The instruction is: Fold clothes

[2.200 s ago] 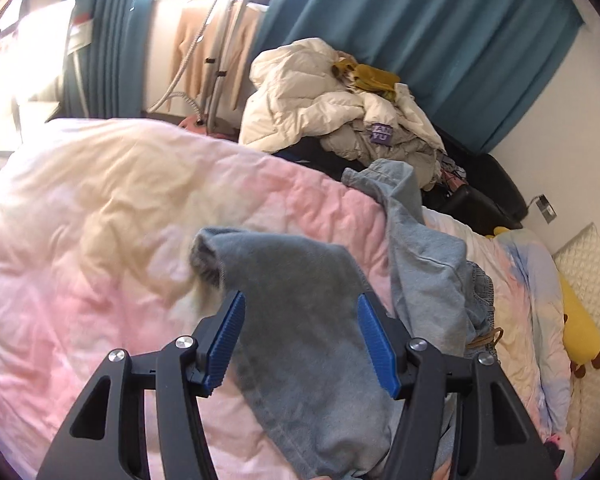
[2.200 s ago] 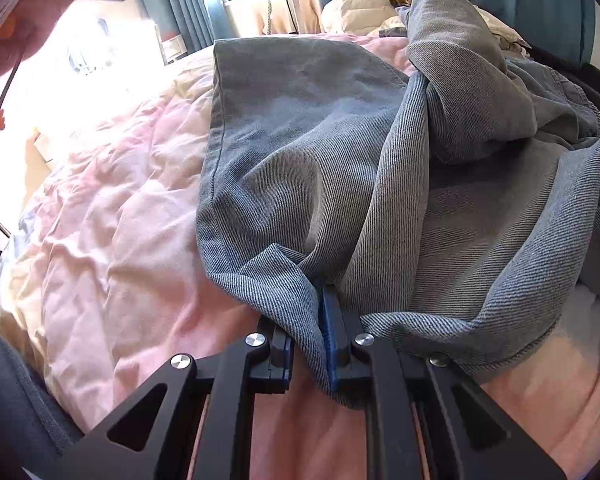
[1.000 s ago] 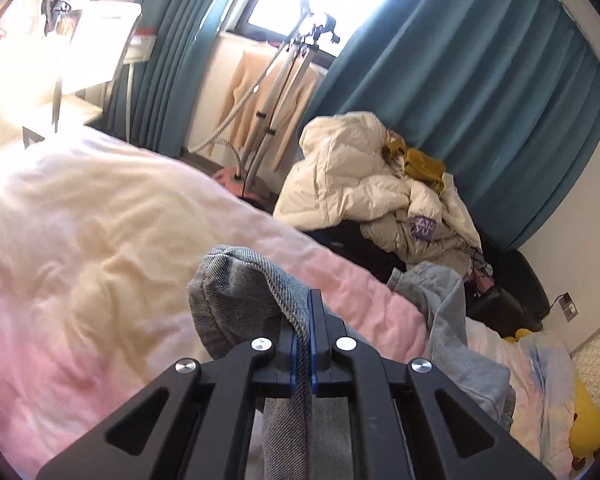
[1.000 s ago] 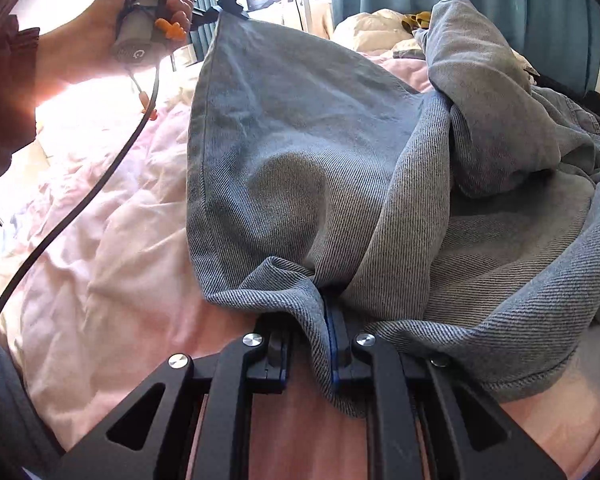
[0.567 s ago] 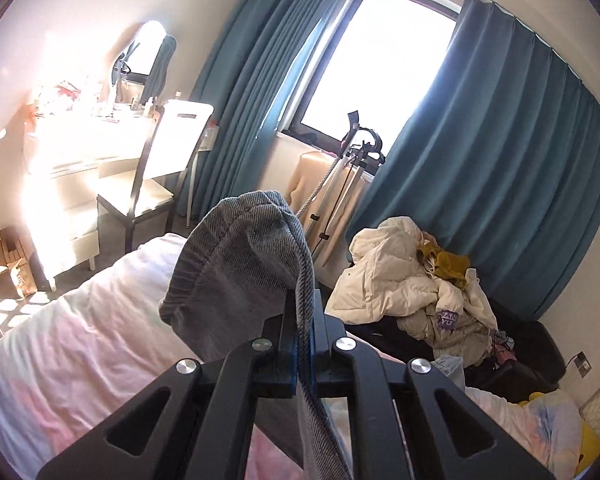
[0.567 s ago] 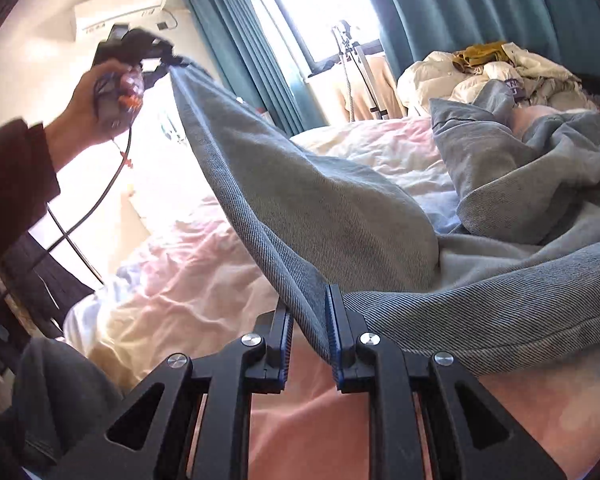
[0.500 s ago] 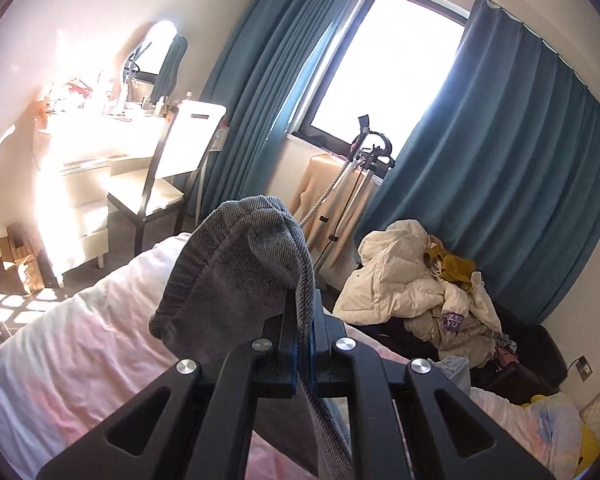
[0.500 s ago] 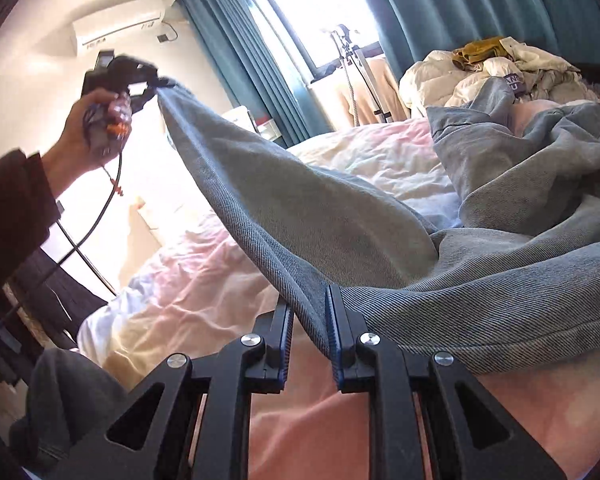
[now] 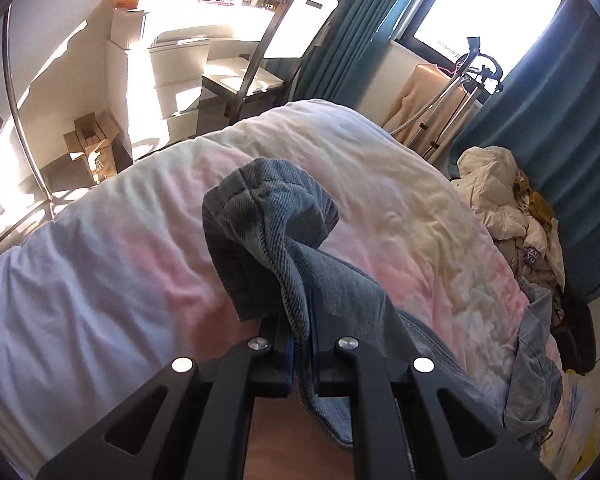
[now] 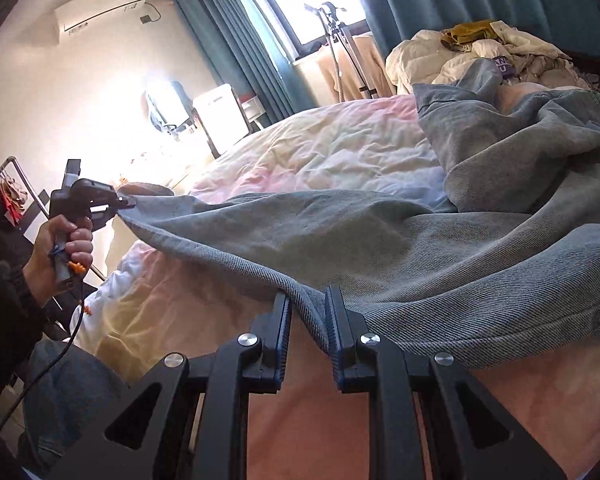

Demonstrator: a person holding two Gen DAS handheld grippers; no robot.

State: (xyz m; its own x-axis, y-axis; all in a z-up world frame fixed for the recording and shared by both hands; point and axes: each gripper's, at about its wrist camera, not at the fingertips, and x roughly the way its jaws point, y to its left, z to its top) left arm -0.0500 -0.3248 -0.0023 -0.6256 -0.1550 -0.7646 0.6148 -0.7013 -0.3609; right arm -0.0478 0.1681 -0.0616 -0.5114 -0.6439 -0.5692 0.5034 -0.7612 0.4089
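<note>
Grey-blue denim, a pair of jeans (image 10: 400, 240), lies spread across a pink, cream and white quilt (image 10: 340, 148) on the bed, one hem edge pulled out taut between the two grippers and the rest heaped in folds toward the right of the right wrist view. The right gripper (image 10: 307, 320) has the near edge of the cloth between its blue-padded fingers (image 10: 334, 320); the jaws stand narrow with the denim fold filling the gap, pinched there. From that point the edge runs in a straight line up and to the left to the left gripper (image 10: 118, 202), held in the person's hand (image 10: 60, 252), where a corner of the denim meets its tip. In the left wrist view the left gripper (image 9: 302, 344) has a bunched corner of the jeans (image 9: 268, 216) rising from between its fingers and flopping forward over the quilt (image 9: 100, 260); its jaws are nearly together and are just starting to open, with the fabric still between the pads. Beyond the bed, teal curtains (image 9: 540, 120) flank a bright window, a pile of cream and yellow clothing (image 9: 500, 200) sits by the far corner, a garment steamer stand (image 9: 456, 104) rises beside it, and a white chair (image 9: 284, 40) stands at a sunlit dressing table.
</note>
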